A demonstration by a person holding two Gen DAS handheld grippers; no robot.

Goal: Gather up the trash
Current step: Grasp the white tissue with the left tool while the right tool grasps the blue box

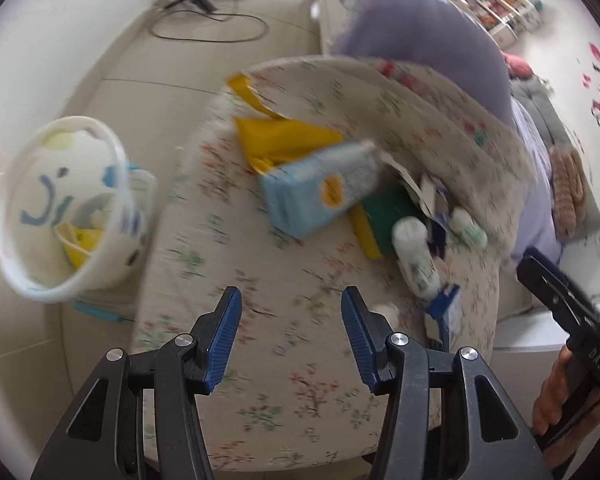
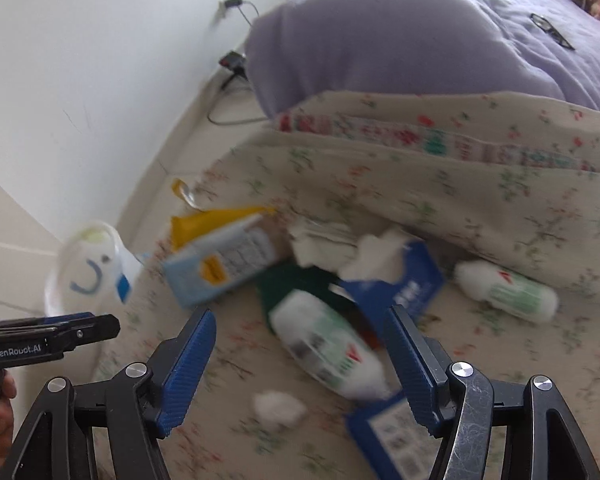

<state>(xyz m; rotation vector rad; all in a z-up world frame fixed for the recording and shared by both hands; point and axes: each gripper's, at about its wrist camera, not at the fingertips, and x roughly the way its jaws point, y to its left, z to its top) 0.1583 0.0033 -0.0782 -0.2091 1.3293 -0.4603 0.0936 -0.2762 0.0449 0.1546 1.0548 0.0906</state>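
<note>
The left gripper (image 1: 291,336) hung over the floral sheet (image 1: 260,360) with its jaws apart and nothing between them; its ribbed blue pads (image 1: 226,340) gripped only air. The right gripper (image 2: 302,368) was likewise released, jaws wide, with a white bottle (image 2: 324,344) lying on the sheet beyond them, not pressed by either pad.

Only the left view looked into the bucket (image 1: 60,208): a round white plastic pail with blue markings, standing on the pale tiled floor left of the bed, with a yellow scrap (image 1: 82,246) at its bottom. That view also showed a black stand and looped cable (image 1: 212,12) far off on the floor, shelves at the far right, and the right gripper's black body with a hand (image 1: 556,392) around it at the right edge.

The right view showed the bucket only as a blur at the left, but gave the trash more plainly. The pile lay mid-sheet: a light blue carton (image 2: 224,264) with an orange patch, a crumpled yellow wrapper (image 2: 204,220) behind it, a torn dark blue box (image 2: 404,284) with white paper showing, something flat and green (image 2: 300,280) under the bottle, a second bottle (image 2: 508,290) to the right against a fold of the sheet, a soft white wad (image 2: 278,406) near the jaws and a blue printed card (image 2: 388,428). Beyond rose a lilac quilt (image 2: 400,40), with dark glasses (image 2: 552,32) on it, seen in this view alone.
</note>
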